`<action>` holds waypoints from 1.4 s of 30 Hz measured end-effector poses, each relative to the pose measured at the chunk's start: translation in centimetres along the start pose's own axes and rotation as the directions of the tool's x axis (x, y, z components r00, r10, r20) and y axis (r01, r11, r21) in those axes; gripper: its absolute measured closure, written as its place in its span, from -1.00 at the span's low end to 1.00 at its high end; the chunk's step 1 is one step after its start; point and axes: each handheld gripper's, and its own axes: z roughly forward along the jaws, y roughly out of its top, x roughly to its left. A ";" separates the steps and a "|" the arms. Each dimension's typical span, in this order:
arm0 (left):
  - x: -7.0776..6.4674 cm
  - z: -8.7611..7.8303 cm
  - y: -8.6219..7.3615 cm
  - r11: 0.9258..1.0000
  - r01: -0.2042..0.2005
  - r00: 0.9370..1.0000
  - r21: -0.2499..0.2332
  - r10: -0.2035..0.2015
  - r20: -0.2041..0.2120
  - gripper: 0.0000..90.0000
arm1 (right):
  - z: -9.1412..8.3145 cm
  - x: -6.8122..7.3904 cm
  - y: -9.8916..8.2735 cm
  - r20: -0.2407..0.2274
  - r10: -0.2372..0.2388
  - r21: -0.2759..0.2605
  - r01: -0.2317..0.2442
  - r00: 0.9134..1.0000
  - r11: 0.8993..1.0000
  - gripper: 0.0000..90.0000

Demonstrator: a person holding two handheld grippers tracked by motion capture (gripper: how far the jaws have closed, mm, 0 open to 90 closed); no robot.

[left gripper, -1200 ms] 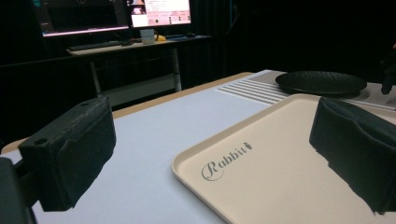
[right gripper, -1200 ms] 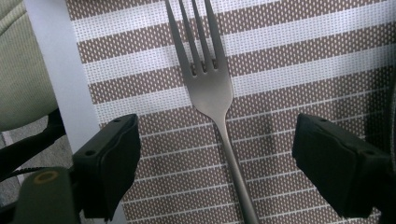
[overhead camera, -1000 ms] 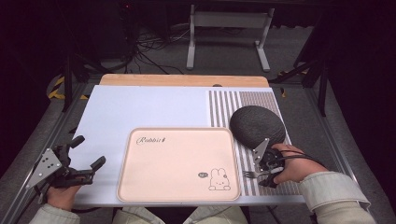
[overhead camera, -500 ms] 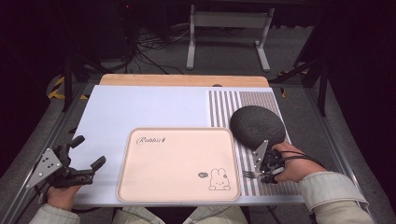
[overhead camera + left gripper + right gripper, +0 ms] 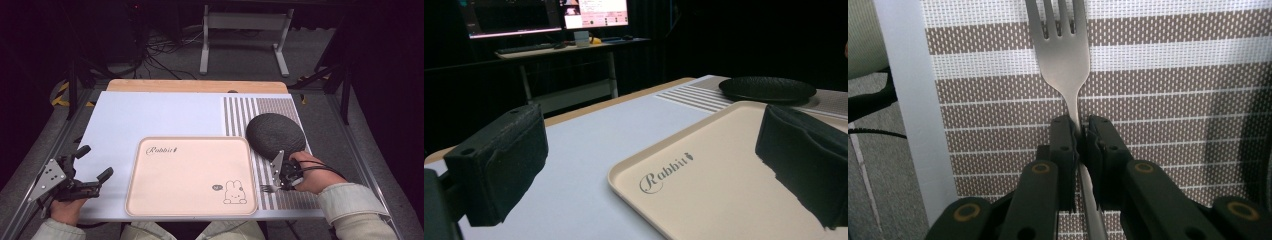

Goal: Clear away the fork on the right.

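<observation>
Only the right gripper has changed since a second ago: its jaws have just been closing, and they now pinch the fork by its neck, just below the head. Neither hand has gone anywhere.

What matters for the lift is how the fork lies. In the right gripper view its long axis runs straight ahead of the jaws, tines pointing away and the handle passing back between the pads toward the hand. From above, the fork lies on the striped mat at the table's right, tines aimed left at the tray, which sits just beside it. The right gripper is on it; the left gripper rests well apart at the far side of the tray with its jaws spread wide and nothing between them (so the right hand is plainly the one for this job).

It is a plain matte metal fork, slim at the neck, flat on the mat. A dark plate sits on the mat just beyond the right hand.
</observation>
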 end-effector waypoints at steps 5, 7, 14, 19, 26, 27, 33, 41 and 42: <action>0.0 0.0 0.0 1.000 -0.001 1.000 0.000 0.001 0.000 -0.97 | 0.0 0.0 0.0 -0.005 -0.007 0.000 0.007 1.000 1.000 0.91; 0.0 0.0 0.0 1.000 -0.001 1.000 -0.001 0.001 -0.001 -0.97 | 0.0 -0.1 0.0 -0.006 -0.008 -0.002 0.008 1.000 1.000 0.91; 0.0 0.0 0.0 1.000 0.000 1.000 -0.001 0.000 -0.001 -0.97 | 0.1 -0.1 0.1 -0.012 -0.027 0.007 0.028 1.000 1.000 0.91; 0.0 0.0 0.0 1.000 0.000 1.000 -0.001 0.000 0.000 -0.97 | 0.0 -0.1 0.2 -0.005 -0.036 0.014 0.036 0.999 0.999 0.92; 0.0 0.0 0.0 1.000 -0.001 1.000 0.000 0.001 -0.002 -0.97 | -0.1 0.1 0.1 0.002 -0.035 0.007 0.035 0.999 0.999 0.93; 0.0 0.0 0.0 1.000 0.000 1.000 0.000 0.000 -0.002 -0.97 | -0.1 0.1 0.1 0.002 -0.034 0.006 0.034 0.999 0.999 0.93; 0.0 0.0 0.0 1.000 0.000 1.000 0.000 0.000 -0.001 -0.97 | -0.4 0.1 0.0 0.002 -0.016 -0.014 0.016 1.000 1.000 0.93; 0.0 0.0 0.0 1.000 0.000 1.000 -0.001 0.000 -0.001 -0.97 | -2.0 0.3 -0.1 0.015 0.027 -0.058 -0.026 1.000 0.998 0.93; 0.0 0.0 0.0 1.000 0.000 1.000 -0.001 0.000 -0.002 -0.97 | -2.3 0.3 -0.1 0.038 0.030 -0.068 -0.027 0.999 0.997 0.93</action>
